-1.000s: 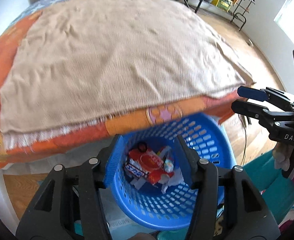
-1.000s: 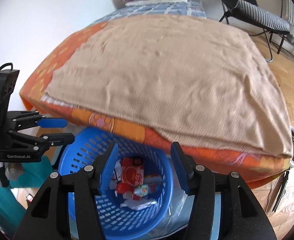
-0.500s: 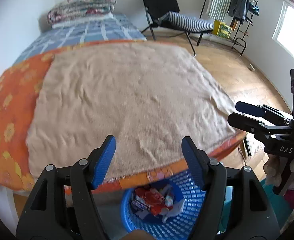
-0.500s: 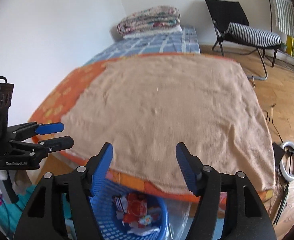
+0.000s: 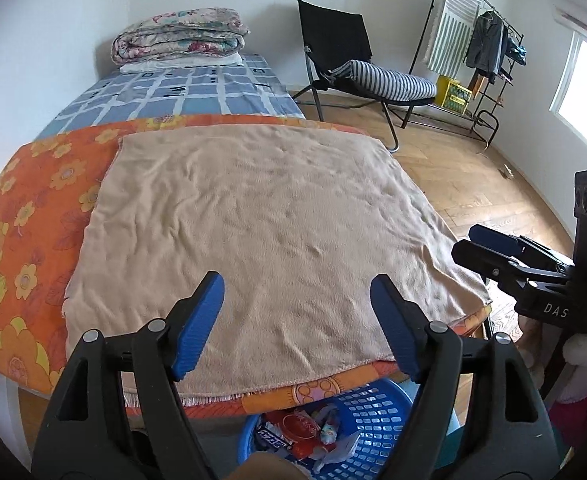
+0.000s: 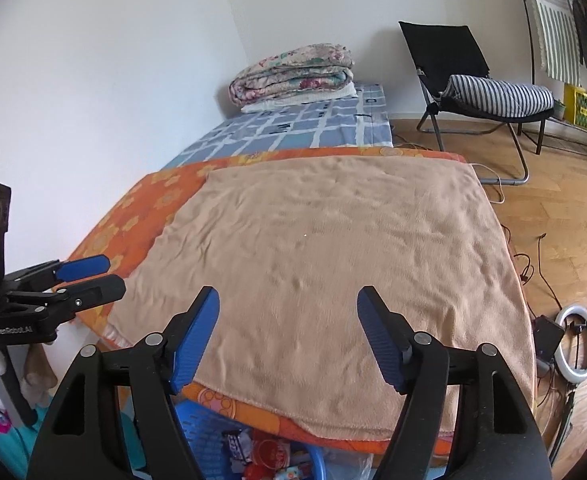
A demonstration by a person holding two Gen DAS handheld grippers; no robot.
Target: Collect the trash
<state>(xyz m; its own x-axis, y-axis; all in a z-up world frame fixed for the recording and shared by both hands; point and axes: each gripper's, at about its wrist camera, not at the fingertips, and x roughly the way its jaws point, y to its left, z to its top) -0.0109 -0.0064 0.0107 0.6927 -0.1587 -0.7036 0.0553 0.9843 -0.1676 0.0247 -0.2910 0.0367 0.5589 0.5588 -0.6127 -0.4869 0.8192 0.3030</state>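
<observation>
Both the left gripper [image 5: 297, 320] and right gripper [image 6: 287, 332] are hanging wide apart and empty, jaws having just been opening. The crumpled plastic wrappers [image 5: 305, 432] are lying in the blue perforated plastic basket [image 5: 377, 412] below both tools. They are probably light, soft and slippery; pinching a crumpled fold suits best.

From my feed I see a plain tan blanket [image 5: 261, 232] over an orange sheet [image 5: 25, 216] printed with yellow flowers. Past it lies a blue cover [image 5: 181, 92] checked in white, with a folded floral quilt [image 5: 179, 36] in pink and teal on top. My left gripper [image 5: 297, 324] and right gripper [image 6: 289, 336] are black with blue pads. The basket [image 5: 377, 416] is bright blue; the wrappers [image 5: 297, 432] in it are red and white. The chair [image 5: 345, 52] is black, its cushion [image 5: 389, 80] striped dark and white.
</observation>
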